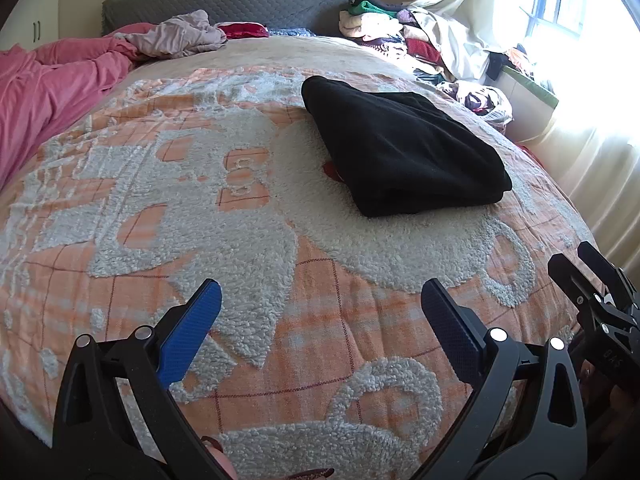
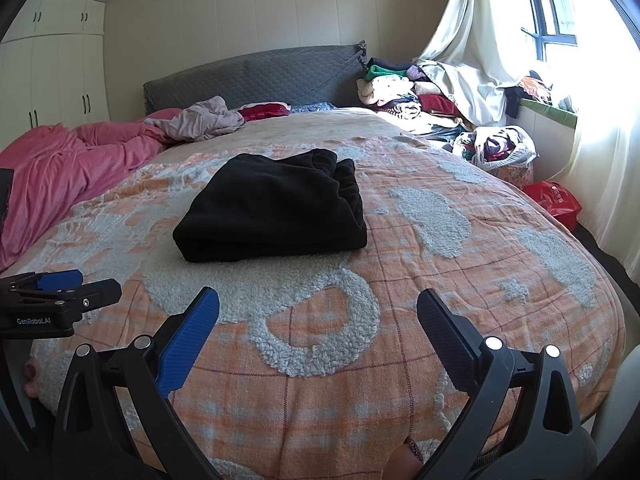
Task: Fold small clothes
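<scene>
Both the left gripper (image 1: 320, 320) and right gripper (image 2: 318, 320) hover spread wide and empty over the near bed (image 2: 400, 380) edge, likely backed off since the black garment (image 2: 276, 210) lies folded mid-bed; bare blanket rings it, and a clothes pile (image 2: 404, 92) sits far right.

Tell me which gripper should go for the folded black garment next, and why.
Right, probably. In the right wrist view the black garment lies almost straight ahead of the open right gripper. In the left wrist view it sits off to the right of the open left gripper, which would need to swing across.
</scene>
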A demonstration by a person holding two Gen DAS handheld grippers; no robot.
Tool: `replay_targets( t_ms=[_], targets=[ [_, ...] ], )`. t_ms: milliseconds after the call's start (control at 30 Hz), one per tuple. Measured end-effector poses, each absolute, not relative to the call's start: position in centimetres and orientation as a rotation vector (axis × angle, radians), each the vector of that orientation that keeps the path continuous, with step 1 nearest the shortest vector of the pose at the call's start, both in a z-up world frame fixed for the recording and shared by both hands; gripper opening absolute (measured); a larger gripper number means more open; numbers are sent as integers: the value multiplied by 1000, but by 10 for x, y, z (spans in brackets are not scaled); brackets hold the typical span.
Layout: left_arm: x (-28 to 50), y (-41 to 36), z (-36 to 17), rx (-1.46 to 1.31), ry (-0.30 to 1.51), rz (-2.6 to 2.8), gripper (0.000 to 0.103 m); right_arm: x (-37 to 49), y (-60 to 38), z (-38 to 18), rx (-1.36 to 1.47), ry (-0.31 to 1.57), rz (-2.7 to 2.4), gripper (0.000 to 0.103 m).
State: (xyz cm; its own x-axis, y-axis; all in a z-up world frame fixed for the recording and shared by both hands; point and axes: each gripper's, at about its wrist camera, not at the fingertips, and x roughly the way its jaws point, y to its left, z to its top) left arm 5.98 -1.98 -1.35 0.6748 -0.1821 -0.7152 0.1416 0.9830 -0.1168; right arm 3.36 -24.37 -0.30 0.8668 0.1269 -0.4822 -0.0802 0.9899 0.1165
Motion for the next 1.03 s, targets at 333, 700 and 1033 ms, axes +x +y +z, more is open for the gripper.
replay_targets(
  t_ms=[333,700,1033],
  targets=[
    [59,-25,-13,-20,812,-179,94,34,-246,-3,96,509,103,99],
    [58,-13,-8,-52,820,-207,94,26,-271,6,165,461,5,99],
    [107,214,9,-162,833,298,94,-52,-499,17,420,433,-728,99]
  ],
)
